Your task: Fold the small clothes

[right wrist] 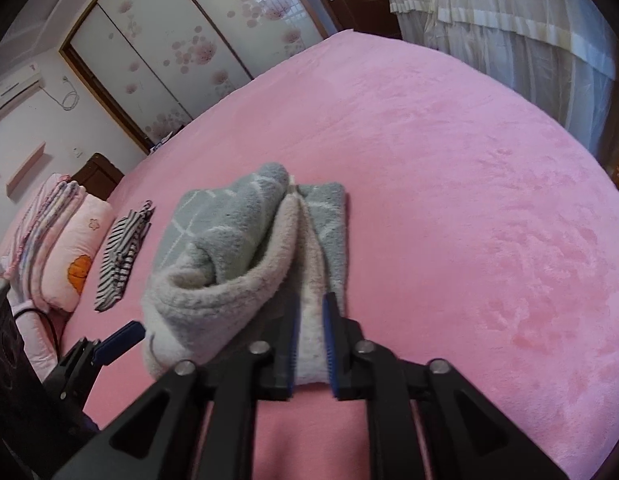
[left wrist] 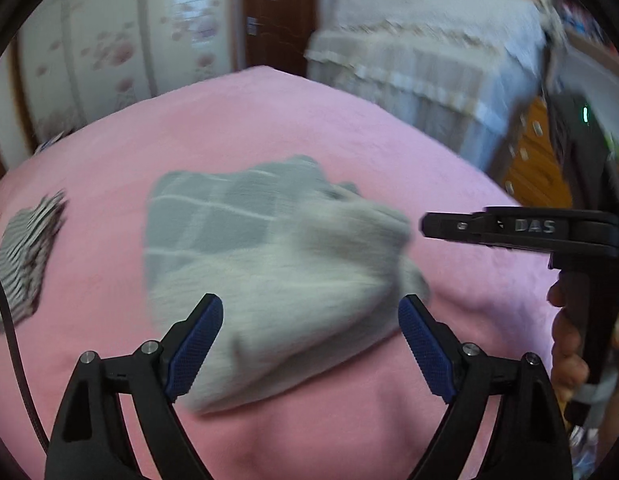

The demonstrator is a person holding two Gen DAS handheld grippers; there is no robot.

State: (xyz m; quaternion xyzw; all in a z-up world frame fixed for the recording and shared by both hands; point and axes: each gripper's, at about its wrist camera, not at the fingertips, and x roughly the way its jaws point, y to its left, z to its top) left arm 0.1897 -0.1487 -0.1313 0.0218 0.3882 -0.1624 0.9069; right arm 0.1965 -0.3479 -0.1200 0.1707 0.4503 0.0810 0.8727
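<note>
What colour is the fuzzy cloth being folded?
Grey with thin white lines, cream inside: fuzzy cloth, clearest in the right wrist view.

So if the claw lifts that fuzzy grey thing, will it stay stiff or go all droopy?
Probably droopy: the grey fleece garment already sags and curls over itself where the right claw pinches its edge. It looks thick and fluffy, so likely light for its size. Its fuzzy surface probably won't slip from the claw's textured pads.
</note>
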